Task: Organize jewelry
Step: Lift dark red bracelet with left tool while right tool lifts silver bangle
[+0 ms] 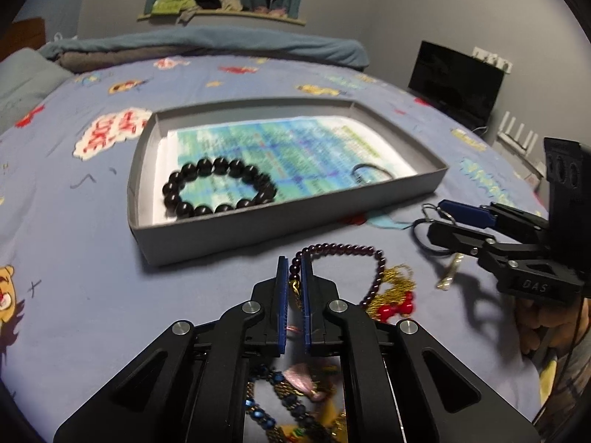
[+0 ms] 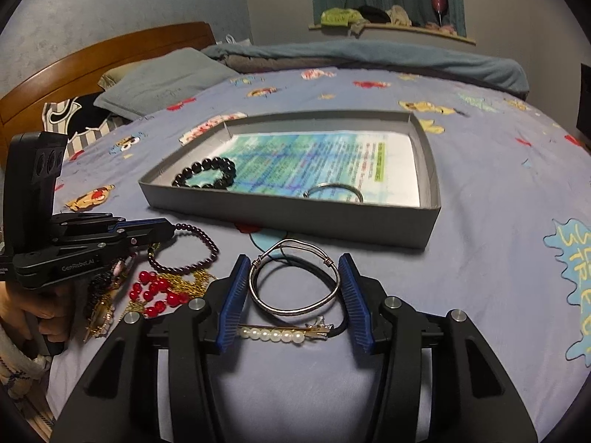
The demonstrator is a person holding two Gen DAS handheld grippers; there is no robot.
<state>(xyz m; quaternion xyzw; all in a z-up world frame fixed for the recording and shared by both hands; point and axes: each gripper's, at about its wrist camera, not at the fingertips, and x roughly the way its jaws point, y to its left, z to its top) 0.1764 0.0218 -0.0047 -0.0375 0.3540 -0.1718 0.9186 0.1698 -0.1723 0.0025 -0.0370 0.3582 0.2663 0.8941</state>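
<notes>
Jewelry lies on the bed (image 2: 480, 184), some inside the gray box (image 2: 332, 221): a black bead bracelet (image 2: 207, 173) in its left near corner and a thin ring (image 2: 334, 192) by its near wall. Left of the pile, the left gripper (image 1: 294, 269) is pinched tight on a dark purple bead bracelet (image 1: 343, 249), beside red beads (image 2: 155, 291) on a gold chain. To the right, the right gripper (image 2: 295, 288) is about half open around a silver bangle (image 2: 295, 284), though I cannot tell if it touches, with a pearl clip (image 2: 273, 334) just below.
</notes>
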